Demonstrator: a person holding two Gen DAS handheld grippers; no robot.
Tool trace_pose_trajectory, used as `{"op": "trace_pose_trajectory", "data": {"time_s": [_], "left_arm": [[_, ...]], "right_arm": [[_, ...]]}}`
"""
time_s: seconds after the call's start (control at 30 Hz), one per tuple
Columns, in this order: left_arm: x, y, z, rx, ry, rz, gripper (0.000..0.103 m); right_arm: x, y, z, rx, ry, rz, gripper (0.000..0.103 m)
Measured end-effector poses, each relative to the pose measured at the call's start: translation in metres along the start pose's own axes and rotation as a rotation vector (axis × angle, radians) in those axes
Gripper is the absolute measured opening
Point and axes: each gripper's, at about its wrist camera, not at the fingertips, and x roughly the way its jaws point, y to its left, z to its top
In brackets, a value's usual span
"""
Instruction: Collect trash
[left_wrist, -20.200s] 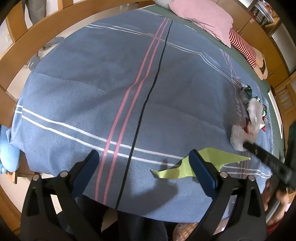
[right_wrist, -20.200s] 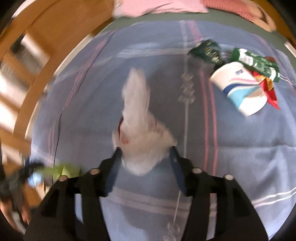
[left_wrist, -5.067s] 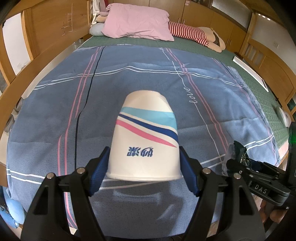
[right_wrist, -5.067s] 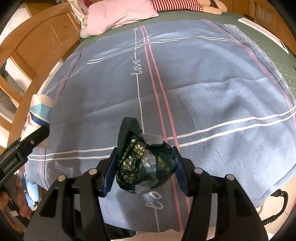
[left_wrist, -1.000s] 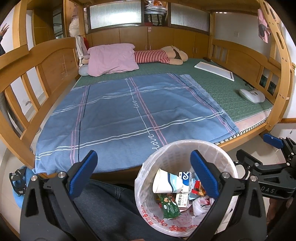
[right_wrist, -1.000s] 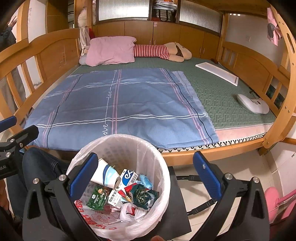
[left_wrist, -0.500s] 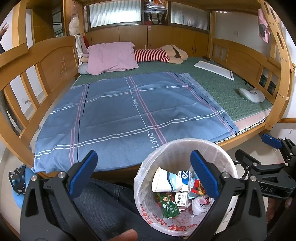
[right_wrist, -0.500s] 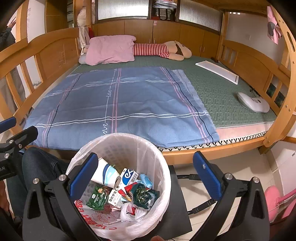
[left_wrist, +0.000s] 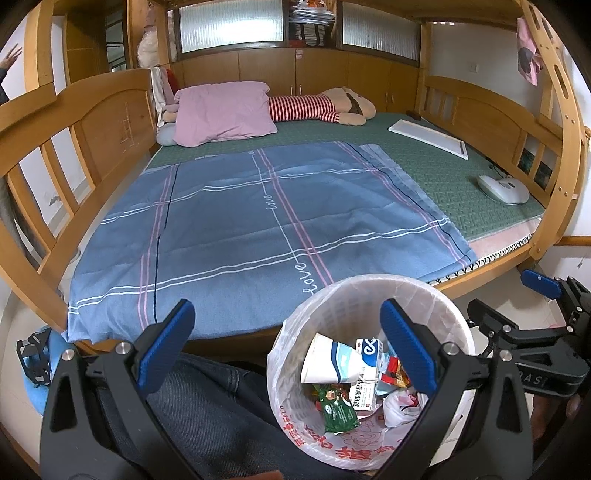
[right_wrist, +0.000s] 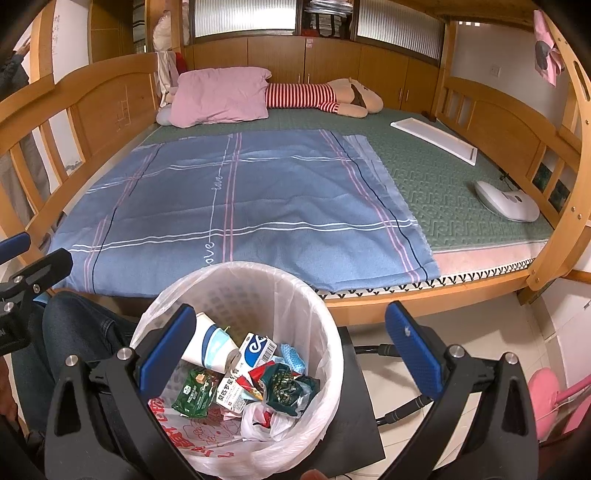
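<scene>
My left hand-held gripper (left_wrist: 286, 347) and right hand-held gripper (right_wrist: 288, 350) both gaped wide, empty, above the near trash bin (right_wrist: 317, 314); only the right view showed the dark green wrapper (right_wrist: 282, 384) among its trash

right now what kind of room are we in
Most likely a bedroom: a wooden bunk-style bed with a blue striped sheet, a pink pillow at its head, and a lined trash bin standing on the floor in front of it.

The left gripper (left_wrist: 286, 345) hangs wide open above the bin (left_wrist: 373, 291), where a paper cup (left_wrist: 328, 360) lies among wrappers. A blue sheet (left_wrist: 258, 229) covers the bed beyond.
</scene>
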Motion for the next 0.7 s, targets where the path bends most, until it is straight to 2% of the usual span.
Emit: {"op": "trace_pose_trajectory", "data": {"time_s": [0.4,0.7], "left_arm": [[-0.0013,-0.0008,0.0001,0.009,-0.02,0.016,0.1],[0.0048,0.0002,0.0002,0.003,0.005,0.014,0.1]], "right_arm": [[0.0027,-0.001,-0.0017,0.004,0.012,0.0,0.1],[0.0047,-0.0058,-0.0021,0.016,0.021,0.002,0.1]]}}
